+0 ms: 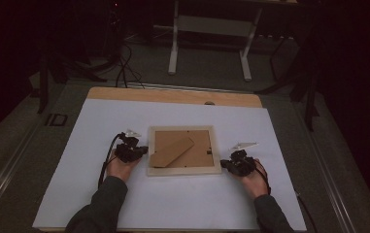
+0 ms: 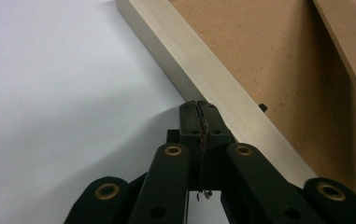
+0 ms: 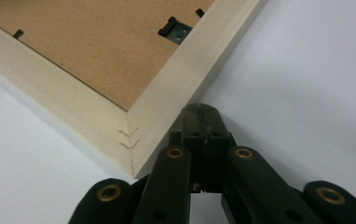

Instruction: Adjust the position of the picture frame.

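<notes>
A pale, square-edged wooden picture frame [image 1: 184, 170] lies face down near the middle of a white sheet [image 1: 173, 204] that covers most of a light wooden tabletop [image 1: 173, 95]. Its back is a matte brown fibreboard panel [image 1: 199, 150] with a flat brown easel strut [image 1: 173, 153] lying slantwise across it, and small black metal turn clips [image 3: 174, 29] sit along the inner edge. In the right gripper view the mitred corner shows two small V-shaped staples [image 3: 130, 138] in the smooth, cream-painted wood. The left gripper [image 2: 199, 109], black and jointed with brass-coloured rivets, has its two jaws pressed together with nothing between them, the tips at the frame's left rail and probably touching it. The right gripper [image 3: 202, 112] is likewise closed on nothing, its tips just beside the frame's near right corner. Beyond the table, on a dim grey floor, stand white desk legs [image 1: 174, 48] and loose dark cables [image 1: 124, 68].
</notes>
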A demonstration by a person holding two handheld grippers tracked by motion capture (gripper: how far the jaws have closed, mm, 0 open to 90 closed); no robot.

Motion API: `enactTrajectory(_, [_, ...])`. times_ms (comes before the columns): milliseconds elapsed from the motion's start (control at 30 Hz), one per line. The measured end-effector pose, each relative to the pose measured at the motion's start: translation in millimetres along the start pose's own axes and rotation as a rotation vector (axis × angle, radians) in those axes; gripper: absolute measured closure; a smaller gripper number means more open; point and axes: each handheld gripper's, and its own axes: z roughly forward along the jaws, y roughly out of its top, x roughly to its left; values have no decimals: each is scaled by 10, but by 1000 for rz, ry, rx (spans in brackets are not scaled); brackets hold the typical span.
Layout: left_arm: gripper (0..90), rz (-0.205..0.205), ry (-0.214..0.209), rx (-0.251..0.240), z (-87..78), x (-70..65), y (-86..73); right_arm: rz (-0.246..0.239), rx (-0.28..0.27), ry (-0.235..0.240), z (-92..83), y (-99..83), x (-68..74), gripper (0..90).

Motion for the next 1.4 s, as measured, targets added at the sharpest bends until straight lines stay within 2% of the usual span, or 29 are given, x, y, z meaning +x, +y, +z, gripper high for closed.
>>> enactTrajectory(200, [900,-20,-12,-7,9,26,0,6,-4,1,8,2,10,900])
enactTrajectory(333, [900,-36,-47,4,-30,65,-31,23,-24,22,19,-18,24,900])
enactTrajectory(533, [900,14,-75,29,-164,7,-166,24,-26,24,30,-8,39,900])
enactTrajectory(767, [900,8,-78,32,-233,4,-240,19,-20,23,63,35,78,900])
enactTrajectory(967, [900,-17,-80,0,-270,-33,-335,20,-25,27,69,34,69,900])
enactTrajectory(1267, [900,-24,-59,-5,-277,-65,-348,20,-28,18,83,53,61,900])
enactTrajectory(1400, [900,-45,-56,-20,-278,-75,-371,23,-26,14,86,60,63,900])
